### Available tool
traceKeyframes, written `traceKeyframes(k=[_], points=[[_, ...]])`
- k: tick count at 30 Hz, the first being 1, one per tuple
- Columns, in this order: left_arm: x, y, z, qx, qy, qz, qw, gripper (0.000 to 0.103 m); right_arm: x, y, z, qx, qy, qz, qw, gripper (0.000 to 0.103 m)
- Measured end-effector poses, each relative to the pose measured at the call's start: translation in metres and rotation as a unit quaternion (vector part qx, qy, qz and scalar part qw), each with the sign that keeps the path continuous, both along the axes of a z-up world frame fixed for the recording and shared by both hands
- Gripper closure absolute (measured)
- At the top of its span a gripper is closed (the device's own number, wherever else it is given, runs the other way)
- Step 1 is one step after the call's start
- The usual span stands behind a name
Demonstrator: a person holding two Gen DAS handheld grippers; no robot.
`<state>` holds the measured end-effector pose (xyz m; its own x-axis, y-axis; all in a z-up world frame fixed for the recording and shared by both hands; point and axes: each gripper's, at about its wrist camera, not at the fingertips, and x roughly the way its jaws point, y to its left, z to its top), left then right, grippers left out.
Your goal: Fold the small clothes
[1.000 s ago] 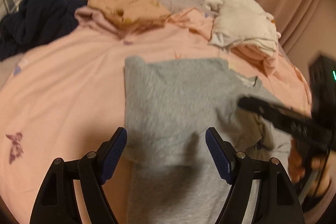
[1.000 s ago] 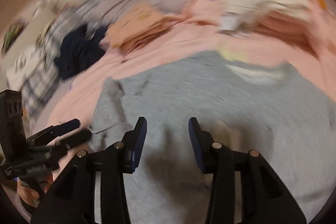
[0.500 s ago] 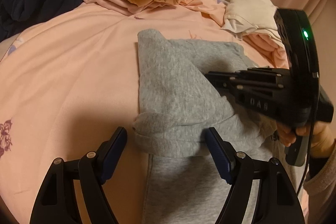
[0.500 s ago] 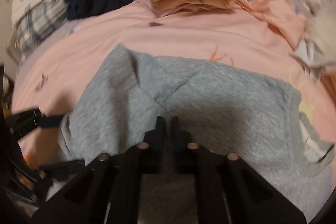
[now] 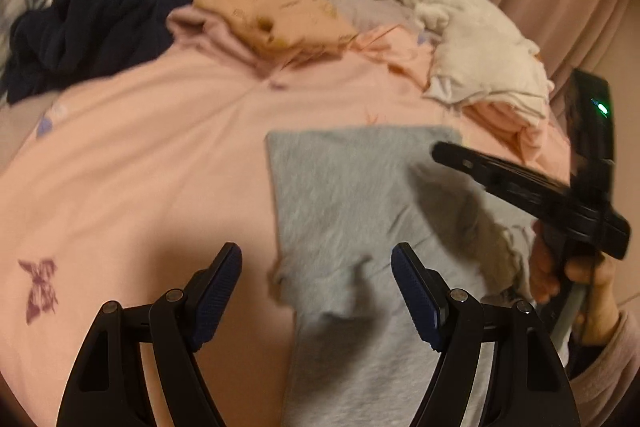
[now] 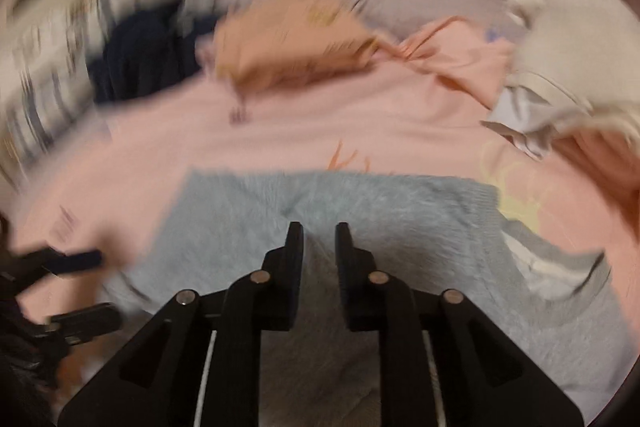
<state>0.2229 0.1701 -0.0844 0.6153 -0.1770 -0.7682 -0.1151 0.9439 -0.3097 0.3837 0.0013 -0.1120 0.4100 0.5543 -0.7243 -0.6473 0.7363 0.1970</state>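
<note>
With one side of the grey top (image 5: 360, 211) folded in on the pink bed (image 5: 140, 167), I hover my left gripper (image 5: 316, 291), fingers spread and empty, while my right gripper (image 6: 319, 247) opens a narrow, empty gap; next likely grasps the other edge.

The soft grey knitted garment (image 5: 360, 227) lies flat on the pink bedsheet (image 5: 140, 167), under and ahead of the left claw (image 5: 316, 287) — the right claw (image 5: 440, 153) hovers over its right side. Beyond it sits the folded peach clothes stack (image 5: 280, 15), the crumpled navy garment (image 5: 88, 23) far left, the white plush goose (image 5: 440, 11) far right.
</note>
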Motion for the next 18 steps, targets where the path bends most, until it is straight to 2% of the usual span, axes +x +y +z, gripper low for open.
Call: traceKeyframes(k=[2, 3, 7, 10, 11, 13, 16, 18], points=[[0.005, -0.008, 0.006, 0.008, -0.017, -0.017, 0.9997, 0.026, -0.004, -0.023, 0.007, 0.042, 0.022, -0.007, 0.999, 0.083], [0.006, -0.014, 0.007, 0.017, -0.022, -0.026, 0.9993, 0.026, -0.01, -0.027, 0.009, 0.042, 0.024, -0.003, 0.999, 0.084], [0.011, -0.043, 0.0, 0.055, -0.026, -0.085, 0.9945, 0.027, -0.048, -0.038, 0.0, 0.004, 0.031, 0.032, 0.999, 0.084], [0.013, -0.06, -0.015, 0.126, -0.01, -0.105, 0.9864, 0.027, -0.069, -0.043, -0.019, -0.035, 0.041, 0.05, 0.997, 0.085], [0.013, -0.062, -0.024, 0.161, 0.002, -0.104, 0.9815, 0.027, -0.072, -0.043, -0.028, -0.066, 0.035, 0.046, 0.996, 0.088], [0.016, -0.06, -0.041, 0.184, 0.035, -0.106, 0.9766, 0.027, -0.078, -0.049, -0.036, -0.084, 0.026, 0.036, 0.995, 0.089], [0.013, -0.046, -0.041, 0.157, 0.038, -0.091, 0.9826, 0.026, -0.077, -0.064, -0.034, -0.08, 0.035, 0.015, 0.996, 0.086], [0.006, -0.034, -0.036, 0.114, 0.048, -0.075, 0.9895, 0.026, -0.081, -0.078, -0.028, -0.052, 0.051, -0.001, 0.997, 0.082]])
